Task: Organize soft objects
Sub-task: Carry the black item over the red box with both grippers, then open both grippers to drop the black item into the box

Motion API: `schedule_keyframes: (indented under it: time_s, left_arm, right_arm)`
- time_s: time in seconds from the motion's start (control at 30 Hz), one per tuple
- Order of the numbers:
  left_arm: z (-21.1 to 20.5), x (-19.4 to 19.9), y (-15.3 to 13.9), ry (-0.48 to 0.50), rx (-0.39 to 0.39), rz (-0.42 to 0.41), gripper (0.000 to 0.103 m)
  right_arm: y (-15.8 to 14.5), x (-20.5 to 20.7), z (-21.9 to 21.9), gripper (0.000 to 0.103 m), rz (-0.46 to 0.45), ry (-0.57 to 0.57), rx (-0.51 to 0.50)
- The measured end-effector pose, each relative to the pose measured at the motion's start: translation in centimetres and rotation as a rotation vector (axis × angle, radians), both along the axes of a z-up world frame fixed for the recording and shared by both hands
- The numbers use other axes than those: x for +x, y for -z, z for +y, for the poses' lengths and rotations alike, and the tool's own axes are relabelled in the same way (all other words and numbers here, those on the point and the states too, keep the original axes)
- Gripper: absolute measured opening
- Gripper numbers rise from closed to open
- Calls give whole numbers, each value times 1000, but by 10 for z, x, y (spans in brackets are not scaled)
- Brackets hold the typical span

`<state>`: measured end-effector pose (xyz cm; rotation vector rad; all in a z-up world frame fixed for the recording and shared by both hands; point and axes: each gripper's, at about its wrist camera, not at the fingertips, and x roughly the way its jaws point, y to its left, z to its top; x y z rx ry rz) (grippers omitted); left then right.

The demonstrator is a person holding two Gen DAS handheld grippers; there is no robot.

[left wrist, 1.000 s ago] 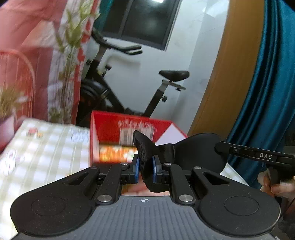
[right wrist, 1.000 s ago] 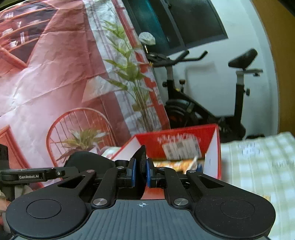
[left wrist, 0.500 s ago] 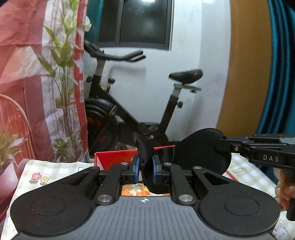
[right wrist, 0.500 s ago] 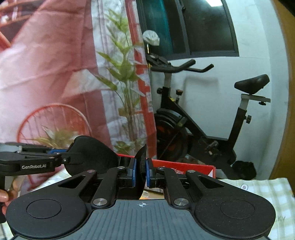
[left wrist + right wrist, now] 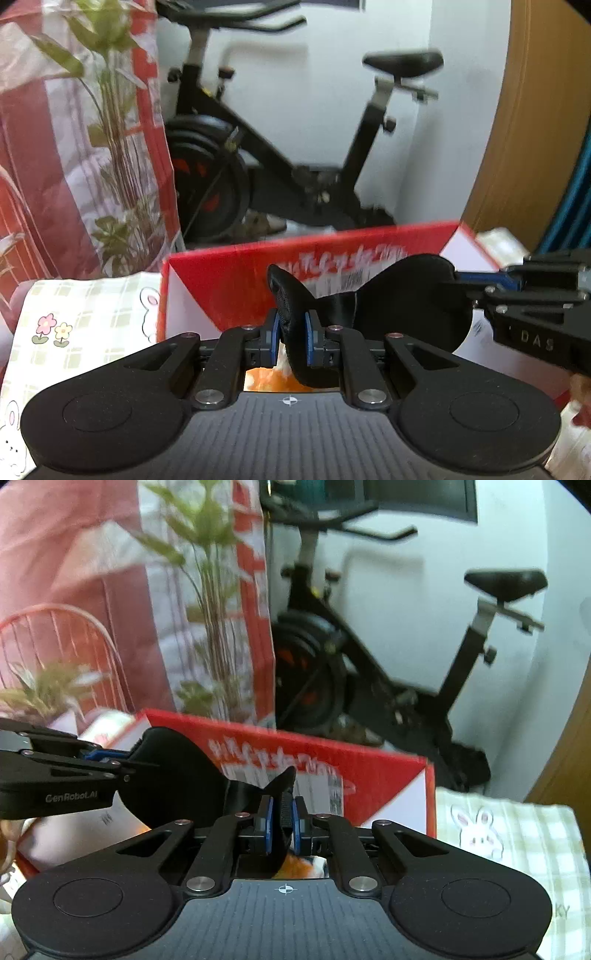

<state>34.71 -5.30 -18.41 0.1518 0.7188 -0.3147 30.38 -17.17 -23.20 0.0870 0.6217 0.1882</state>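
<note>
A black padded eye mask (image 5: 406,295) hangs stretched between both grippers, just in front of an open red cardboard box (image 5: 229,288). My left gripper (image 5: 291,332) is shut on one end of the mask, the fabric pinched between its blue pads. The right gripper (image 5: 480,284) comes in from the right and holds the other end. In the right wrist view, my right gripper (image 5: 282,819) is shut on a thin edge of the eye mask (image 5: 177,775), and the left gripper (image 5: 110,760) grips the far lobe. Something orange shows inside the red box (image 5: 388,775) beneath the pads.
The box stands on a table with a checked cloth (image 5: 85,332) printed with rabbits and flowers. Behind it are a black exercise bike (image 5: 295,155), a red printed backdrop with plants (image 5: 74,147), a wooden panel (image 5: 517,147) and a teal curtain (image 5: 580,206).
Both grippers have swung sideways and tipped downward with the mask still stretched between them. The red box now fills more of both views than half a second ago.
</note>
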Motion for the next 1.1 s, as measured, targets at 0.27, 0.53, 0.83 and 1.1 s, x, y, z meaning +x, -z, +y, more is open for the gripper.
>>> schedule_keyframes:
  time_s: [0.27, 0.53, 0.83, 1.1]
  left_arm:
    - [-9, 7, 10, 56, 65, 39, 18]
    - [-1, -1, -7, 36, 5, -3, 67]
    - [31, -51, -32, -18, -138, -74, 100]
    - [51, -105, -28, -49, -181, -55, 103]
  right_arm:
    - [19, 11, -1, 13, 90, 25, 15]
    - [8, 4, -8, 46, 75, 63, 6]
    - [-15, -55, -16, 62, -54, 12, 120]
    - [-24, -112, -16, 103, -191, -2, 143]
